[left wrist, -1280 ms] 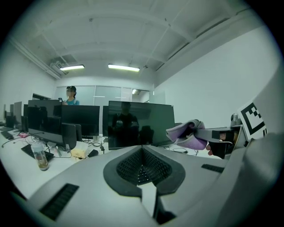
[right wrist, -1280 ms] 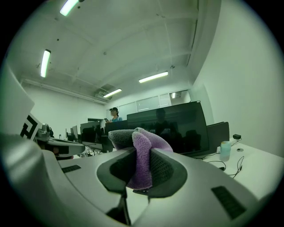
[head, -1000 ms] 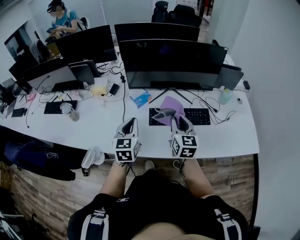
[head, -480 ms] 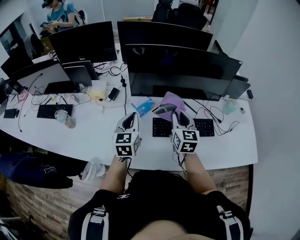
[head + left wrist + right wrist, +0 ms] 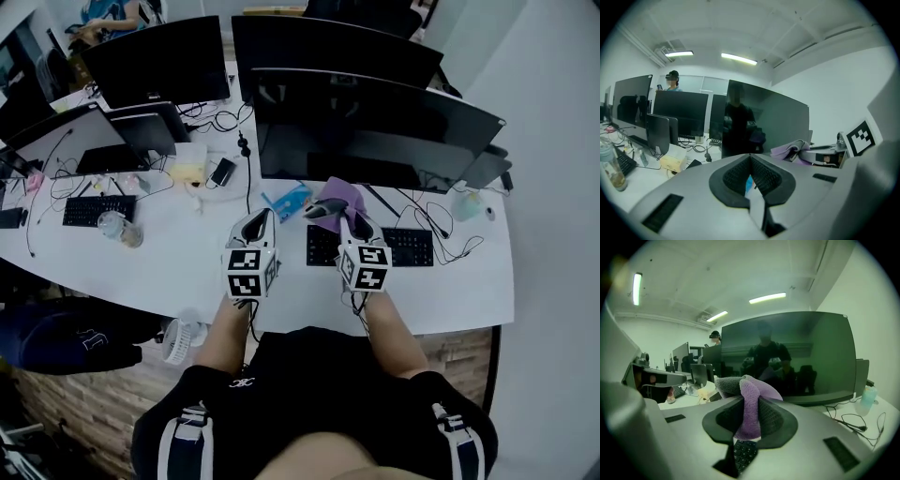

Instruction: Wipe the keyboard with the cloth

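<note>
A black keyboard (image 5: 398,247) lies on the white desk in front of the big dark monitor (image 5: 375,122). My right gripper (image 5: 339,217) hovers above the keyboard's left end, shut on a purple and grey cloth (image 5: 339,198) that bunches out past the jaws. In the right gripper view the cloth (image 5: 749,411) is pinched between the pads, and keyboard keys (image 5: 745,452) show just below. My left gripper (image 5: 257,228) hangs to the left of the keyboard over bare desk; its jaws meet at the tip (image 5: 750,169) with nothing between them.
A blue packet (image 5: 286,202) lies between the grippers' tips. Cables (image 5: 441,234) trail right of the keyboard, near a clear bottle (image 5: 464,203). A second keyboard (image 5: 92,209), a cup (image 5: 114,225) and more monitors (image 5: 155,61) fill the desk's left. The desk edge (image 5: 441,323) is close.
The view has swung closer to the desk. Both grippers have stayed side by side, the right one still carrying the cloth over the keyboard's left end.
</note>
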Demonstrator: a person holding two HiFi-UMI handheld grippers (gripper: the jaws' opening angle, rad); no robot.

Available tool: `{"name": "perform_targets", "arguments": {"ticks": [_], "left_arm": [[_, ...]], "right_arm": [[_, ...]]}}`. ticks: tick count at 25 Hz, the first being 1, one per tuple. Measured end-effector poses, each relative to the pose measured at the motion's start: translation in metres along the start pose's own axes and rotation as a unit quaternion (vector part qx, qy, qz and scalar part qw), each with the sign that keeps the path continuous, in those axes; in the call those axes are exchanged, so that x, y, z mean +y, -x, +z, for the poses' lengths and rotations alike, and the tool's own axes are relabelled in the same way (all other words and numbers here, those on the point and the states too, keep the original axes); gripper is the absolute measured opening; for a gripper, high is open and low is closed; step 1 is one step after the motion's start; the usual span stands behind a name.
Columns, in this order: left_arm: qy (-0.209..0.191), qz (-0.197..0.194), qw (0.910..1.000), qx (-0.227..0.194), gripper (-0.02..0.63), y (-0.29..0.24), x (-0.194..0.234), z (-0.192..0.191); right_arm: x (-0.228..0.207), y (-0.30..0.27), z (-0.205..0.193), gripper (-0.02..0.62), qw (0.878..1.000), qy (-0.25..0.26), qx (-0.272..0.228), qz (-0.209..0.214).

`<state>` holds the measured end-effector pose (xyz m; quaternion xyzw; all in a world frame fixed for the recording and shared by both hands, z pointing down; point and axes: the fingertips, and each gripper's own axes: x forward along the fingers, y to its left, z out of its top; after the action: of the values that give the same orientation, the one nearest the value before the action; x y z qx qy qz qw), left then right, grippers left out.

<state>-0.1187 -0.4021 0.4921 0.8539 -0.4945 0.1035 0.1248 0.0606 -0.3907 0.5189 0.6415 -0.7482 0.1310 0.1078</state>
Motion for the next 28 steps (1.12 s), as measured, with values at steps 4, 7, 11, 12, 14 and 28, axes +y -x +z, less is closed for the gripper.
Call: {"name": "perform_targets", "arguments": {"ticks": [4, 7, 11, 12, 14, 28], "left_arm": [[0.002, 0.008, 0.9999, 0.009, 0.011, -0.003, 0.004, -0.008], [0.0, 0.013, 0.9997, 0.019, 0.011, -0.005, 0.007, -0.017], [0.003, 0.019, 0.9995, 0.027, 0.011, -0.004, 0.012, -0.022], [0.004, 0.019, 0.9994, 0.028, 0.011, -0.005, 0.012, -0.022], [0.004, 0.02, 0.9994, 0.029, 0.011, -0.007, 0.013, -0.022], [0.005, 0.027, 0.999, 0.036, 0.011, -0.004, 0.02, -0.026]], "right_arm": [[-0.001, -0.02, -0.023, 0.091, 1.0, 0.0, 0.027, 0.009], [-0.001, -0.036, -0.04, 0.091, 0.999, -0.001, 0.047, 0.014], [0.003, -0.049, -0.063, 0.091, 0.997, 0.001, 0.077, 0.02], [0.004, -0.052, -0.068, 0.091, 0.996, 0.003, 0.083, 0.022], [0.007, -0.059, -0.079, 0.091, 0.995, 0.013, 0.099, 0.026], [0.018, -0.079, -0.165, 0.091, 0.971, 0.037, 0.233, 0.036]]}}
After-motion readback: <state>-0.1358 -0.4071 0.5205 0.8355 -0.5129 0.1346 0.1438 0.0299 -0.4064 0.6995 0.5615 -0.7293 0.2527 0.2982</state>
